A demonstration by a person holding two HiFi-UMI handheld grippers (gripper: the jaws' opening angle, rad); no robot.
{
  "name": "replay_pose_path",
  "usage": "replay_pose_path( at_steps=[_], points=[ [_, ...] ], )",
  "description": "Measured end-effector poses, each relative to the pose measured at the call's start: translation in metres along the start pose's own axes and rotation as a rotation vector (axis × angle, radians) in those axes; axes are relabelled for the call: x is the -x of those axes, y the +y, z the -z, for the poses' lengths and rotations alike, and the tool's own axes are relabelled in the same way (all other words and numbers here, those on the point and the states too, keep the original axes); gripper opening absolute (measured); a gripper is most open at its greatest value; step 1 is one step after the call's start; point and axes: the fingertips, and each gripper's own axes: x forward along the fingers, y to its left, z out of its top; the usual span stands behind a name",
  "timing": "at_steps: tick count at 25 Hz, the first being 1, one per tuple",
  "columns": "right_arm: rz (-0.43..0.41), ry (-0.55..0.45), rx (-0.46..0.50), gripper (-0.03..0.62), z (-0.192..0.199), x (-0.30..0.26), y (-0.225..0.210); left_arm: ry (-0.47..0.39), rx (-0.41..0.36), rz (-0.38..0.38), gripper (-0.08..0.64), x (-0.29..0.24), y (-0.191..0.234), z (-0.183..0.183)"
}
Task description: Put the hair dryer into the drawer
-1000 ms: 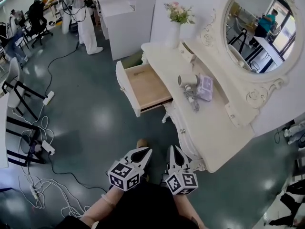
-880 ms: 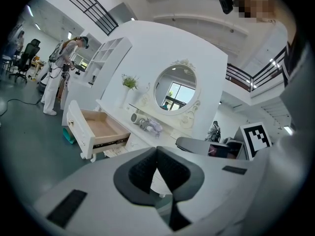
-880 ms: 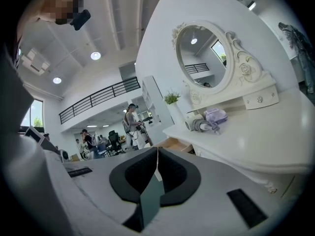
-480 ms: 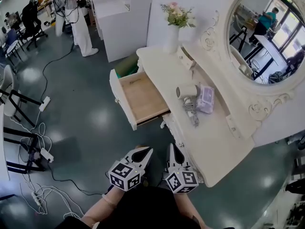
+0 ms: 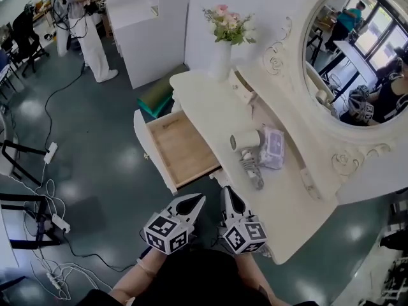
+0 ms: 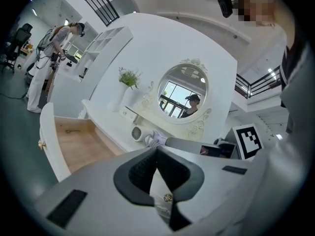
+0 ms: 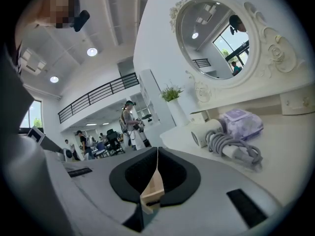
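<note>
A white hair dryer (image 5: 246,140) lies on the white dressing table (image 5: 287,196), its grey cord wound round the handle (image 5: 251,169). The table's drawer (image 5: 182,148) is pulled out to the left, with nothing on its wooden bottom. My left gripper (image 5: 194,201) and right gripper (image 5: 227,194) are side by side below the drawer, near the table's front corner, both shut and holding nothing. The left gripper view shows its shut tips (image 6: 157,149) with the dryer (image 6: 137,133) and drawer (image 6: 78,144) ahead. Beyond the right gripper (image 7: 157,150), the dryer (image 7: 209,132) lies ahead to the right.
A purple packet (image 5: 273,148) lies just beyond the dryer. A vase of flowers (image 5: 221,53) stands at the table's far end under the oval mirror (image 5: 357,50). A green box (image 5: 156,96) sits on the floor past the drawer. Cables (image 5: 51,222) trail left; a person (image 5: 86,30) stands beyond.
The table and drawer have come closer and shifted left in the head view as both grippers moved forward. Both jaws stay shut.
</note>
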Motion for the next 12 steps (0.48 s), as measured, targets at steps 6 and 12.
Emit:
replay_pose_path(
  at_steps=[6,12],
  points=[
    [0.000,0.013,0.028,0.023,-0.024,-0.042,-0.008,-0.012,-0.016,0.041,0.000,-0.021,0.019,-0.034],
    [-0.034,0.033,0.040,0.023,-0.035,-0.083,-0.009,-0.008,-0.024,0.047,0.000,-0.044,0.048,-0.059]
  ],
)
